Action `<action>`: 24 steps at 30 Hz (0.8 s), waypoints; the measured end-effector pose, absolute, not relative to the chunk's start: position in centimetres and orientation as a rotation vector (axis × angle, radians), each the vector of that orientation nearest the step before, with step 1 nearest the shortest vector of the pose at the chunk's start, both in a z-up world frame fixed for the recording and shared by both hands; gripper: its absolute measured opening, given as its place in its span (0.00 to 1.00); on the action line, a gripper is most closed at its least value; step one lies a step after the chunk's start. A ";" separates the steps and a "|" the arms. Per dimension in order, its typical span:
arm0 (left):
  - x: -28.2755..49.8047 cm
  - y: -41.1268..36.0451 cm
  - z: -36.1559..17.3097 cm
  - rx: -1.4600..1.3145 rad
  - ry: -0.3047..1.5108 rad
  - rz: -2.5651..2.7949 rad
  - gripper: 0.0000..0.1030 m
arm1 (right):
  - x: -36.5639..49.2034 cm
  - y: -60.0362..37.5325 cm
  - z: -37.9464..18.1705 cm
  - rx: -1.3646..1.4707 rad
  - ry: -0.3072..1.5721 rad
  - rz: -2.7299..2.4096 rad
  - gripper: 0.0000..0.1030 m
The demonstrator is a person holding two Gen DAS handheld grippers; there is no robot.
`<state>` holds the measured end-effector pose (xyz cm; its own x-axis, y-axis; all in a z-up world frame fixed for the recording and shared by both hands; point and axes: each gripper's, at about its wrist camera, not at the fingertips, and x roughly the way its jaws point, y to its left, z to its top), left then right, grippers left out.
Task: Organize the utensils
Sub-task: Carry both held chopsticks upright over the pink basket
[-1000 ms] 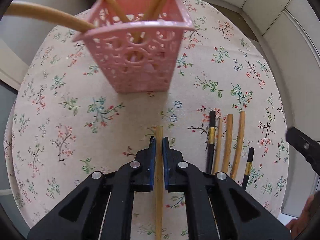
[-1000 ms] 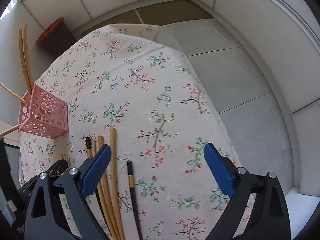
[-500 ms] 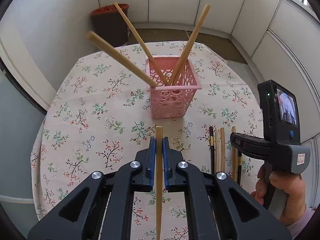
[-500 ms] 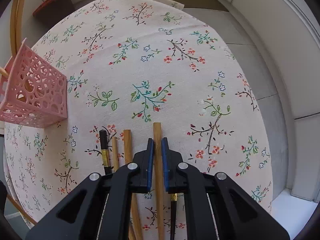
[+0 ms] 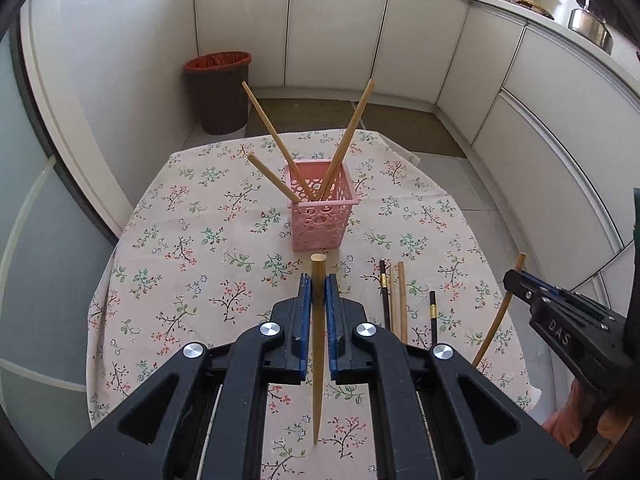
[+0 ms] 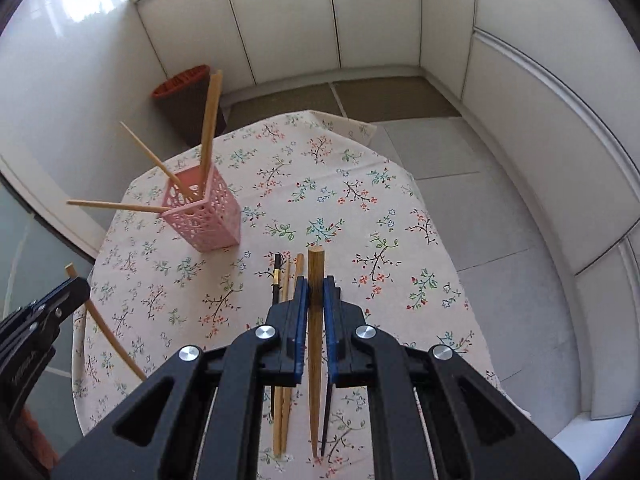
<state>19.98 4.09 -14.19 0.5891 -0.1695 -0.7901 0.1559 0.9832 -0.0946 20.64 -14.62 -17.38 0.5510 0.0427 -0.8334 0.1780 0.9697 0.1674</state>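
Note:
A pink perforated basket (image 5: pixel 321 222) (image 6: pixel 204 216) stands on the floral tablecloth (image 5: pixel 192 248) with three wooden chopsticks (image 5: pixel 276 140) leaning out of it. My left gripper (image 5: pixel 319 280) is shut on a wooden chopstick (image 5: pixel 319 344), held above the table in front of the basket. My right gripper (image 6: pixel 315 284) is shut on another wooden chopstick (image 6: pixel 315 344), lifted over the pile. Wooden and black chopsticks (image 5: pixel 394 300) (image 6: pixel 282 280) still lie on the cloth right of the basket. The right gripper (image 5: pixel 520 284) also shows at the left wrist view's right edge.
A dark bin with a red liner (image 5: pixel 220 92) (image 6: pixel 184 96) stands on the floor beyond the table. White cabinets (image 5: pixel 340 28) wrap around the room. A hand (image 5: pixel 588 428) grips the right tool. The cloth's far right half (image 6: pixel 360 200) carries nothing.
The right gripper went from wide open to shut on a wooden chopstick from the pile and lifted it. Both grippers rose and pulled back, so the basket looks smaller and farther.

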 end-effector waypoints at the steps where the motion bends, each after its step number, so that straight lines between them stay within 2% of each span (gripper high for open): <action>1: 19.3 4.1 -13.6 -0.020 0.909 -0.194 0.06 | 19.8 -14.5 -16.8 0.244 0.979 -0.072 0.08; 13: 16.1 4.4 -8.4 -0.021 0.802 -0.229 0.06 | 15.0 -15.7 -7.9 0.234 0.821 0.013 0.07; 24: 19.2 4.3 -0.4 -0.001 0.675 -0.234 0.06 | 19.1 -14.9 1.5 0.256 0.659 0.081 0.07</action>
<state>19.18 4.27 -0.37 0.7553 -0.2148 -0.6192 0.2144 0.9738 -0.0763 19.07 -14.94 1.55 0.7885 0.1550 -0.5952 0.0068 0.9655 0.2605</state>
